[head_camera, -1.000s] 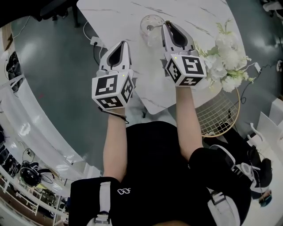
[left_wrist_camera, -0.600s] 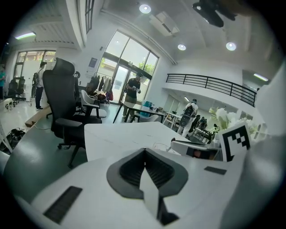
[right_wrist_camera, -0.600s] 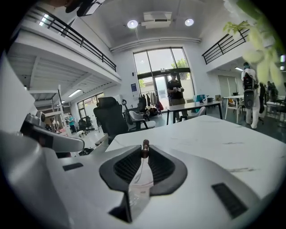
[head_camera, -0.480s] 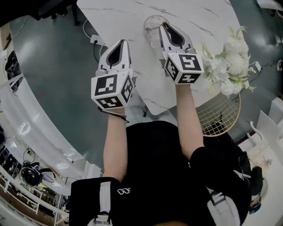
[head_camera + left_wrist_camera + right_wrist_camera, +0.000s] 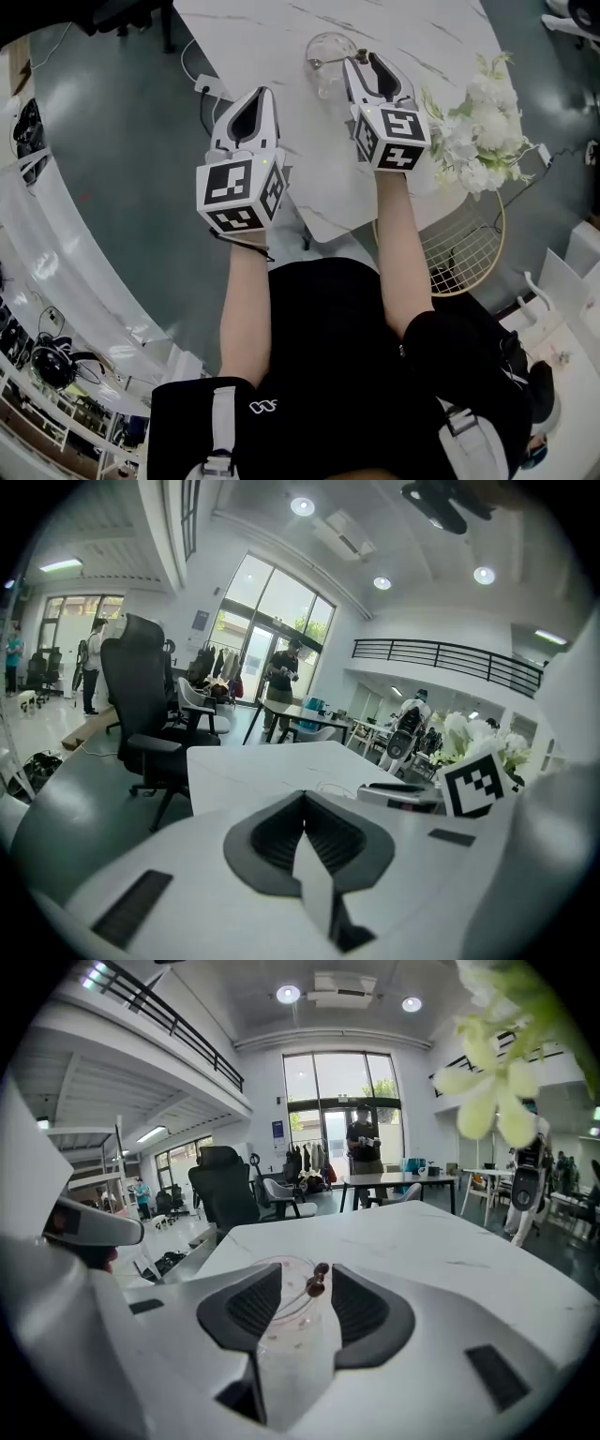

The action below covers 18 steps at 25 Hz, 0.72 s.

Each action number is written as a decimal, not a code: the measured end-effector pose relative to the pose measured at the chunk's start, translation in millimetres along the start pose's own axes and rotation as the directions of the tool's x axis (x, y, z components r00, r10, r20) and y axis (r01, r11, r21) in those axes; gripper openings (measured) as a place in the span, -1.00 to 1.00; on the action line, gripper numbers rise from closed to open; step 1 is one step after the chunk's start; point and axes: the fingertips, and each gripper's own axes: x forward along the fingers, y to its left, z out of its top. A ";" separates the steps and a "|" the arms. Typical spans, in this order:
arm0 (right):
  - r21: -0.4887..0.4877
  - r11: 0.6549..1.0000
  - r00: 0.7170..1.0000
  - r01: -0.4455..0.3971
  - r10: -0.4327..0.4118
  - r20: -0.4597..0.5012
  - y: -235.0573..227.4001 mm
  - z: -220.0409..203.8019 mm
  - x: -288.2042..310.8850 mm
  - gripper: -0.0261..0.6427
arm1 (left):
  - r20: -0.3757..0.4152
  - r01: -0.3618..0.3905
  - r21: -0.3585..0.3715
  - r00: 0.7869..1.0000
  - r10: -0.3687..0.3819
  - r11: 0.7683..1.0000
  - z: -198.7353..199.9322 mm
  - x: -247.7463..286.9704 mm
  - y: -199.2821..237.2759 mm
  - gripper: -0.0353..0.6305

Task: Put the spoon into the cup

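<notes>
1. At a white marble table, the head view shows the right gripper reaching to a clear cup set well in from the edge. The left gripper hangs over the table's near left edge.
2. Only the right gripper view shows the spoon plainly. It leans inside the cup, and its dark knobbed end rises in the gap between the jaws. The jaws stand apart and clamp nothing; whether a pad touches the spoon cannot be told.
3. The left gripper view shows its own jaws pressed together with nothing between them. Bare tabletop lies ahead, and the right gripper is off to the right.
4. The head view places white flowers just beside the right gripper's outer side, at the table's right edge. A wire frame sits below them, off the table.
5. Open tabletop lies beyond the cup and to its left. Grey floor spreads out to the left of the left gripper. A black chair stands well apart from the table's far left corner.
</notes>
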 end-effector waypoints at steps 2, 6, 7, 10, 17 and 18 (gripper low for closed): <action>-0.001 1.000 1.000 -0.006 0.006 0.009 -0.2 0.0 -1.9 -0.44 | 0.009 -0.006 0.001 1.000 0.006 1.000 -1.0 -0.1 -3.3 -0.85; 0.004 0.999 0.998 -0.032 0.032 0.057 10.3 11.0 -14.1 -0.47 | 0.037 -0.015 0.000 0.999 0.015 1.000 0.9 -4.5 -12.9 -0.85; 0.004 0.999 0.996 -0.043 0.043 0.072 14.7 15.1 -19.8 -0.51 | 0.047 -0.017 -0.001 0.999 0.017 1.000 2.3 -7.7 -16.7 -0.85; 0.011 0.996 0.990 -0.085 0.084 0.117 29.1 25.8 -38.4 -0.65 | 0.077 -0.024 -0.002 0.997 0.024 1.000 5.5 -20.2 -28.3 -0.85; -0.051 0.984 0.968 -0.171 0.177 0.179 53.4 39.6 -91.9 -0.89 | 0.157 -0.059 -0.007 0.986 0.059 0.998 7.7 -58.4 -54.8 -0.85; -0.059 0.982 0.963 -0.179 0.187 0.194 54.9 43.6 -102.1 -0.89 | 0.173 -0.064 -0.009 0.983 0.065 0.998 9.2 -64.9 -58.8 -0.85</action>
